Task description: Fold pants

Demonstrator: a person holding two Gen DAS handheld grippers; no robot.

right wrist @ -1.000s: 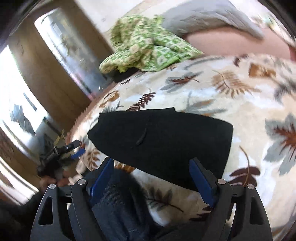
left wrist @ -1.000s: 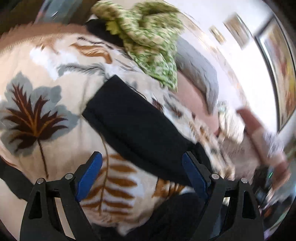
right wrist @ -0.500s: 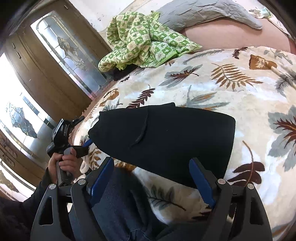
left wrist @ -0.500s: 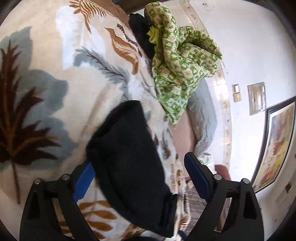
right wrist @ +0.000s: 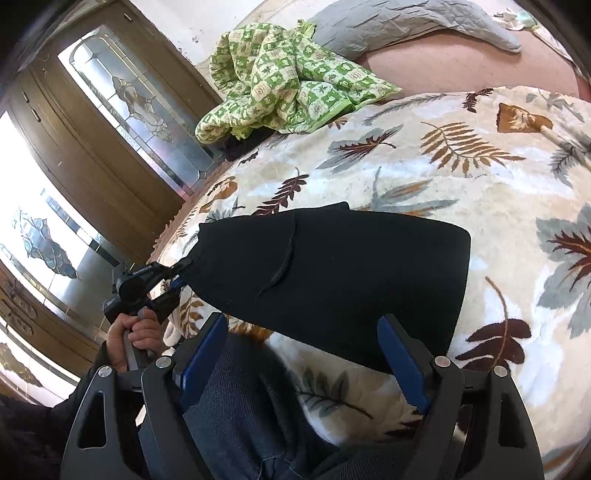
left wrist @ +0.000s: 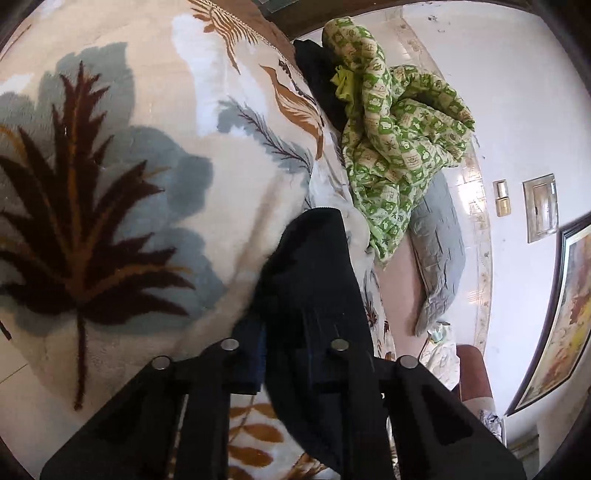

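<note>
Leaf-printed blanket point(right wrist: 461, 155) covers the bed, cream with brown, grey and rust fronds, and on it lies one pair of black pants point(right wrist: 354, 273), folded into a flat band.

One left gripper point(left wrist: 284, 354) has its fingers drawn close together, pinching the near end of the pants; the black cloth bunches up between them and hides most of the blue pads, so only a sliver of blue shows on the left side. In the right wrist view that same gripper point(right wrist: 173, 271) meets the pointed left corner of the pants, with the person's hand point(right wrist: 135, 334) wrapped around its handle.

One right gripper point(right wrist: 301, 360) hangs with its fingers spread wide, holding nothing; the pants lie just ahead of the pads, and dark denim legs point(right wrist: 240, 417) fill the space beneath it.

Farther out from both grippers sits one crumpled green patterned cloth point(right wrist: 280, 81), with one grey quilted piece point(right wrist: 399, 22) beyond it over a pink sheet point(right wrist: 472, 62). Something black under the green cloth is too hidden to name. Wooden doors with leaded glass point(right wrist: 136, 107) stand to the left.
</note>
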